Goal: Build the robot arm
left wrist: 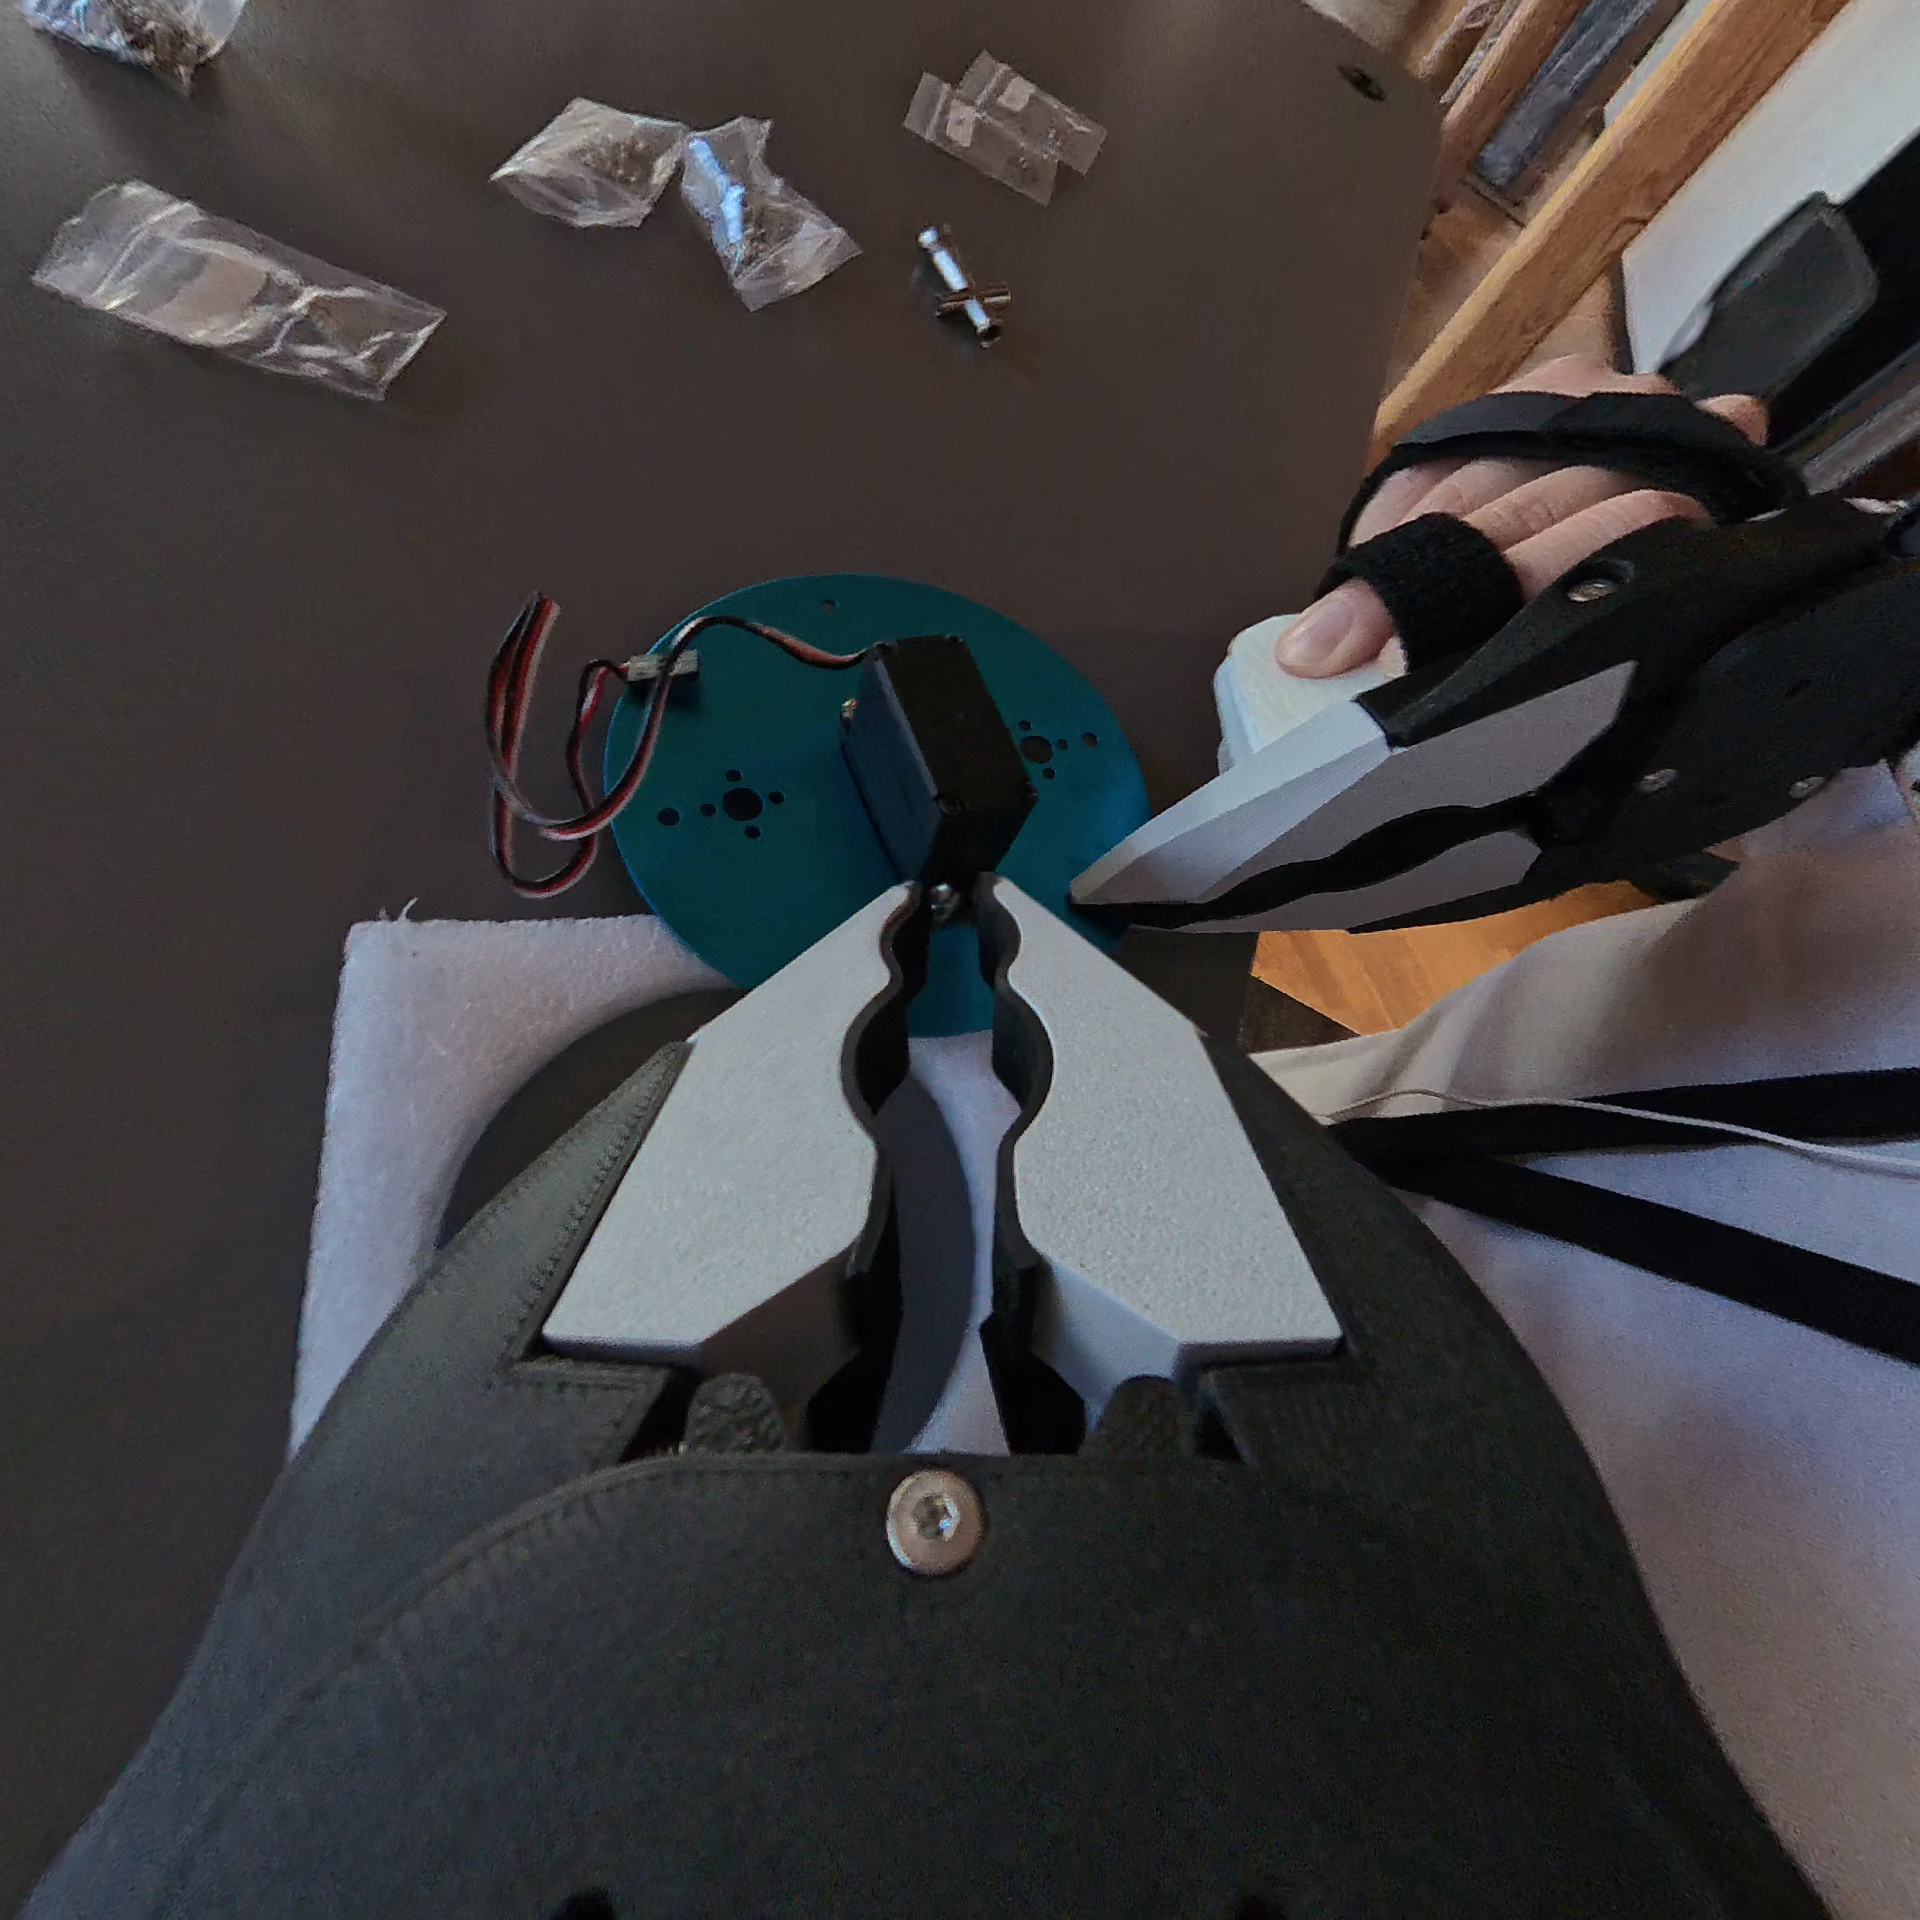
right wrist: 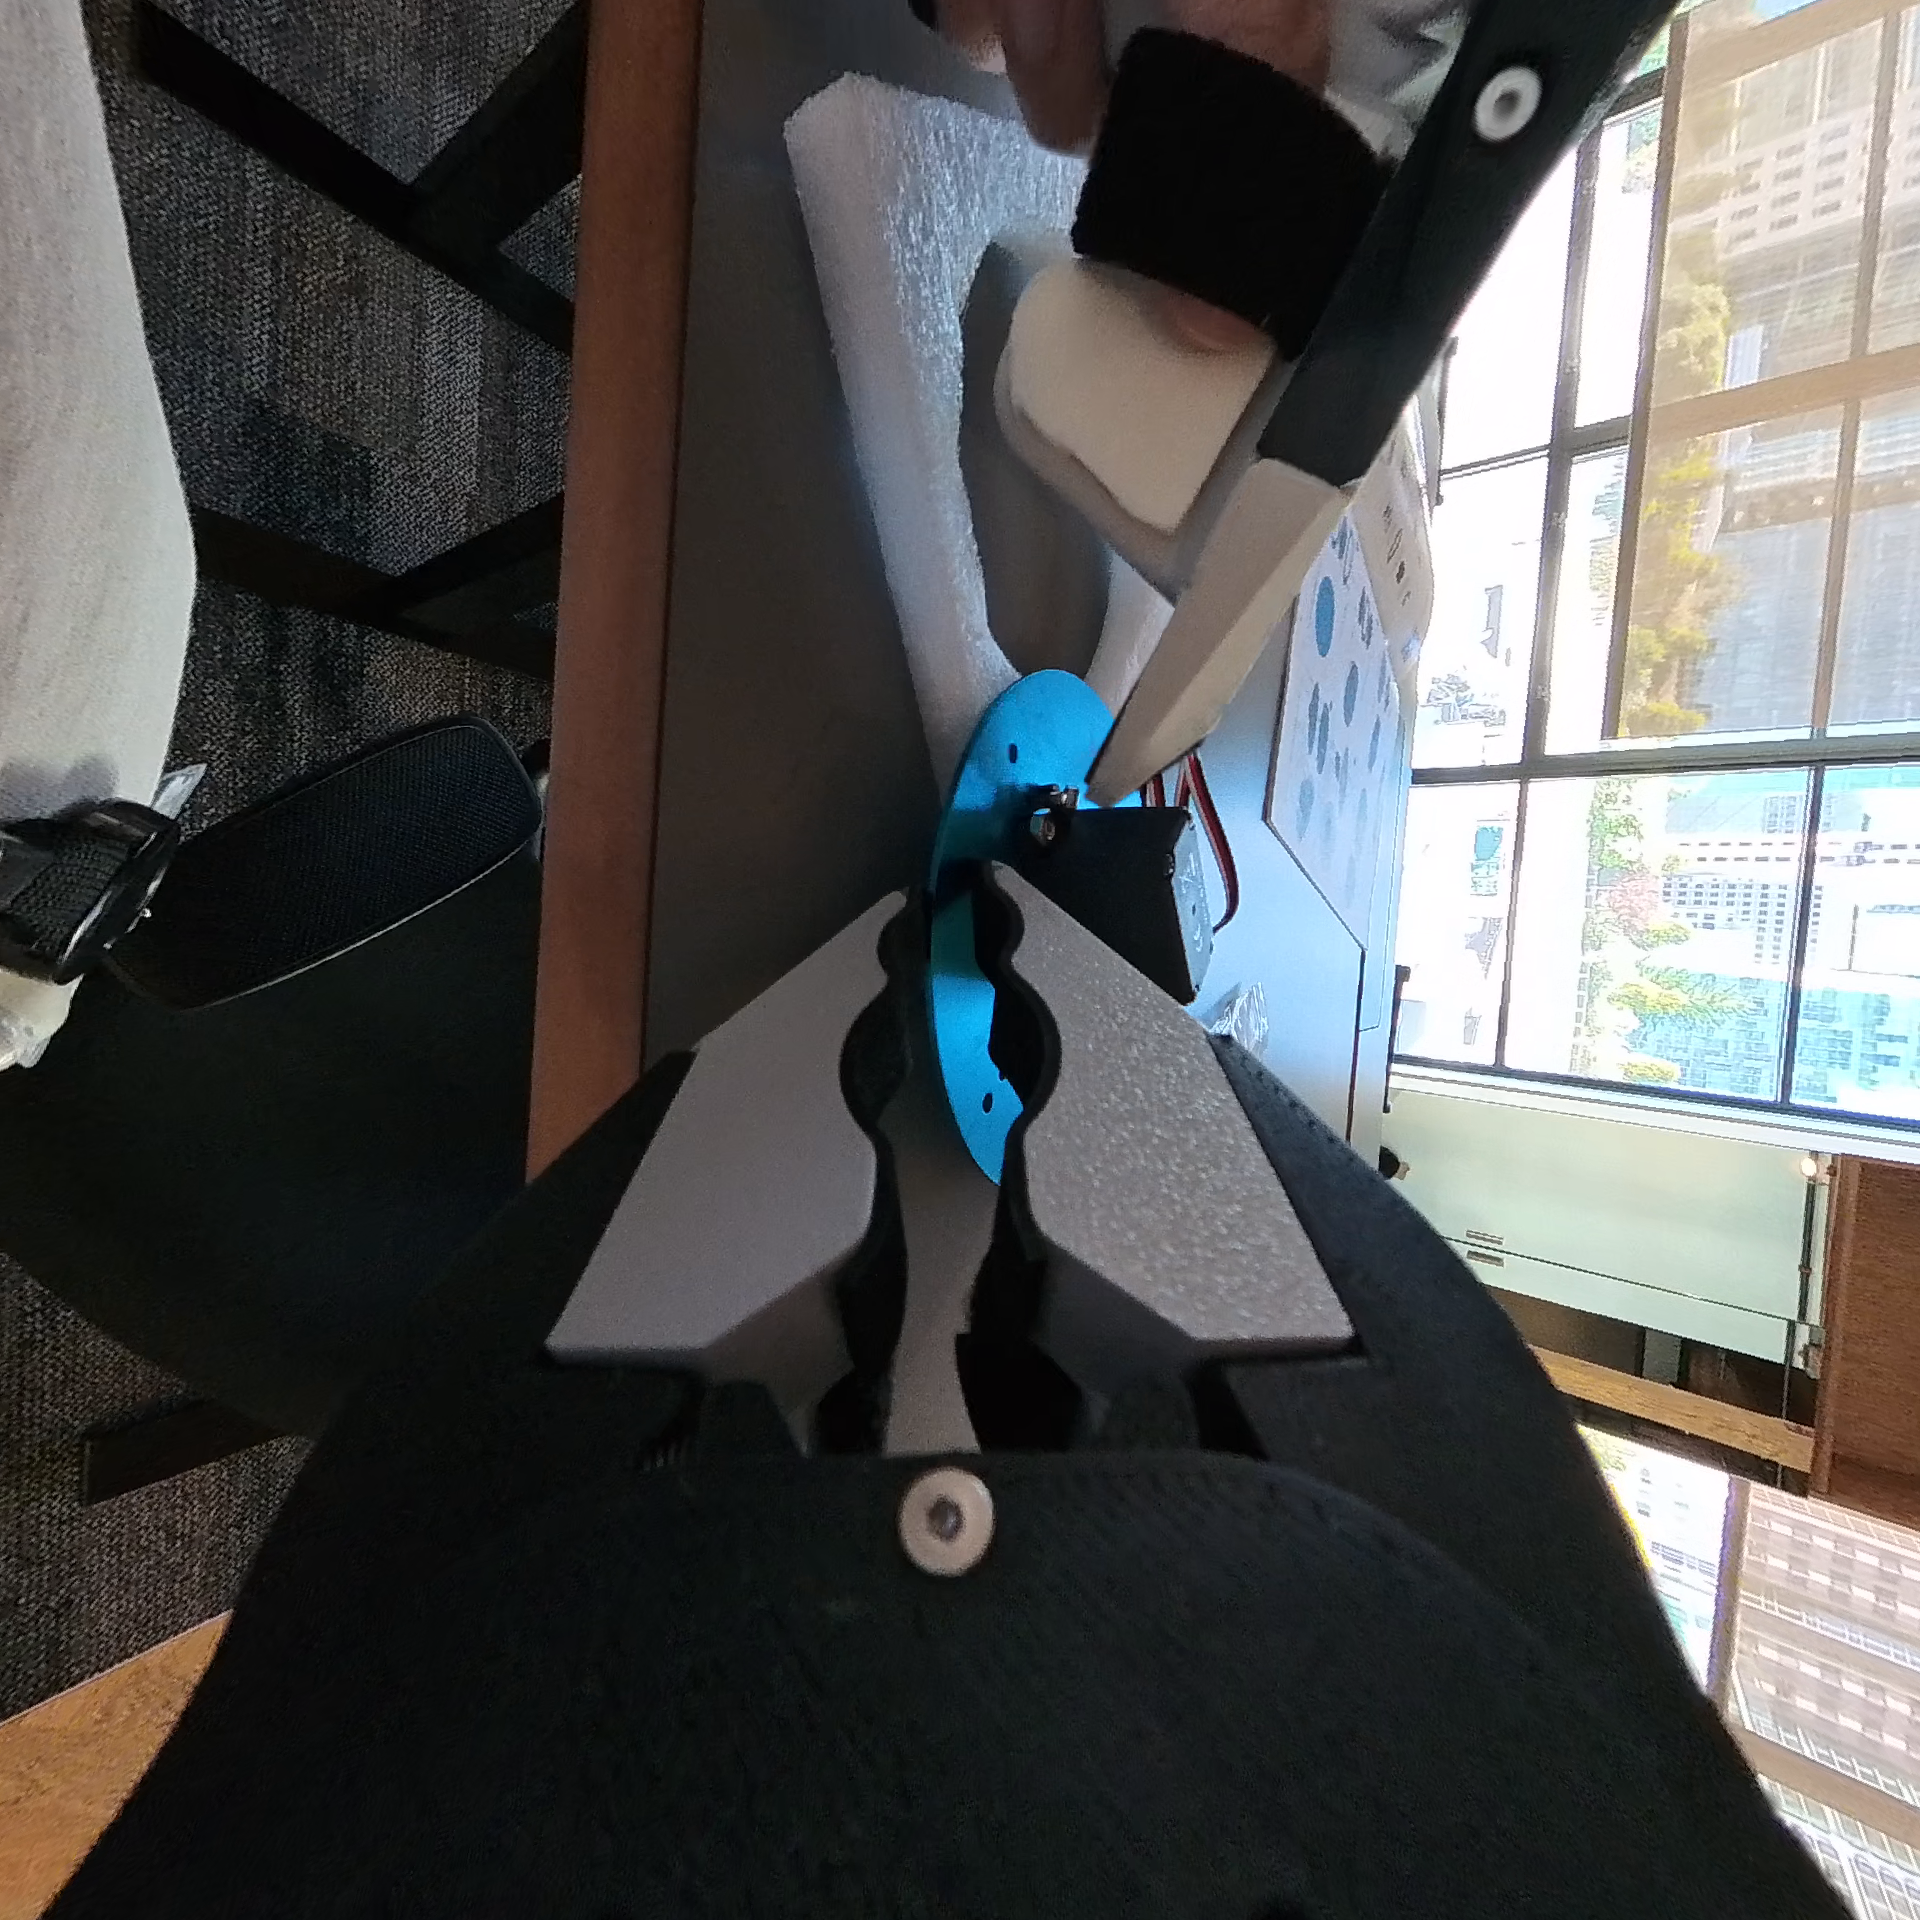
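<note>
A round blue metal plate [left wrist: 748,800] with several holes lies partly on a white foam sheet [left wrist: 468,1039] on the dark table. A black servo [left wrist: 935,758] stands on the plate, its red, black and white wires [left wrist: 540,748] trailing left. My left gripper [left wrist: 945,894] is shut on a small metal screw [left wrist: 943,902] at the servo's foot. My right gripper [right wrist: 951,894] is shut on the edge of the blue plate [right wrist: 966,997]; it also shows in the left wrist view [left wrist: 1086,899], coming in from the right. In the right wrist view the left gripper [right wrist: 1107,784] meets the servo [right wrist: 1132,894] by a nut [right wrist: 1044,826].
Several clear plastic bags of small parts [left wrist: 239,286] [left wrist: 769,213] and a metal cross wrench [left wrist: 961,286] lie farther back on the table. The table's wooden edge [right wrist: 613,520] is close on the right side. A printed sheet [right wrist: 1340,707] lies beyond the servo. A black chair [right wrist: 312,862] stands below. Left and right tips are no more than a few centimetres apart.
</note>
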### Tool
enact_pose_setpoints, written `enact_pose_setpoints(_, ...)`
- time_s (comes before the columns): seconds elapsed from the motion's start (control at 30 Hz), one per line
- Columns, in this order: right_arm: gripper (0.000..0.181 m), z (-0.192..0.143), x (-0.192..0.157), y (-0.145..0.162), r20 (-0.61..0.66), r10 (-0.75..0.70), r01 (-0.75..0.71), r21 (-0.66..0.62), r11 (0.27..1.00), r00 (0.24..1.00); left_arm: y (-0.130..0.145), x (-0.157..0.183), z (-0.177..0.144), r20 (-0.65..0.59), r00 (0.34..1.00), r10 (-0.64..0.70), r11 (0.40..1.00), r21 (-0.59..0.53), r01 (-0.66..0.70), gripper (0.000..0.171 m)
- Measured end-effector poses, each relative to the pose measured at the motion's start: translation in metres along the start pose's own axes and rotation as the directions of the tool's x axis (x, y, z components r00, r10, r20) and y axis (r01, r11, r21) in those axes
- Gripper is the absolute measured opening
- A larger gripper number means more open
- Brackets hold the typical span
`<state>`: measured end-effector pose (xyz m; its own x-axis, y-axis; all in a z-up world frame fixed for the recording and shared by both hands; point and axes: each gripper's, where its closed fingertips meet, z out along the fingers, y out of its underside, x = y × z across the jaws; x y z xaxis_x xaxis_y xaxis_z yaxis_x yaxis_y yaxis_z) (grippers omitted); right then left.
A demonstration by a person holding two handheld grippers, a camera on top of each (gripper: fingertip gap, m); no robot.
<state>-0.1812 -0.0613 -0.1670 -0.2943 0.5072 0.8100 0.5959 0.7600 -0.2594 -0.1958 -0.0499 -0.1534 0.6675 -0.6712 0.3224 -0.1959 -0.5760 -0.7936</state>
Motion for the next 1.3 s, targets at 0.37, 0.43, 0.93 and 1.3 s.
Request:
enact_pose_setpoints(0.37, 0.007, -0.0006, 0.0, -0.0004, 0.0, -0.003, 0.003, -0.001, 1.0, 1.0, 0.0034, -0.0019, 0.0049, 0.004, 1.0, 0.009, 1.0, -0.009, -0.009, 0.009)
enact_pose_setpoints(0.43, 0.007, -0.0007, -0.0001, -0.0005, 0.0, -0.003, 0.003, 0.0, 1.0, 1.0, 0.0037, -0.0038, 0.0052, 0.01, 1.0, 0.014, 1.0, -0.006, -0.014, 0.006)
enact_pose_setpoints(0.93, 0.008, -0.0002, 0.0, -0.0003, 0.002, 0.0, 0.0, -0.002, 1.0, 1.0, 0.003, -0.0046, 0.0064, 0.108, 0.97, 0.217, 0.976, -0.009, -0.218, 0.006)
enact_pose_setpoints(1.3, 0.007, -0.0005, -0.0004, 0.0, -0.004, 0.002, -0.002, -0.002, 1.0, 1.0, -0.0009, -0.0035, 0.0046, 0.103, 0.972, 0.21, 0.977, 0.022, -0.213, 0.011)
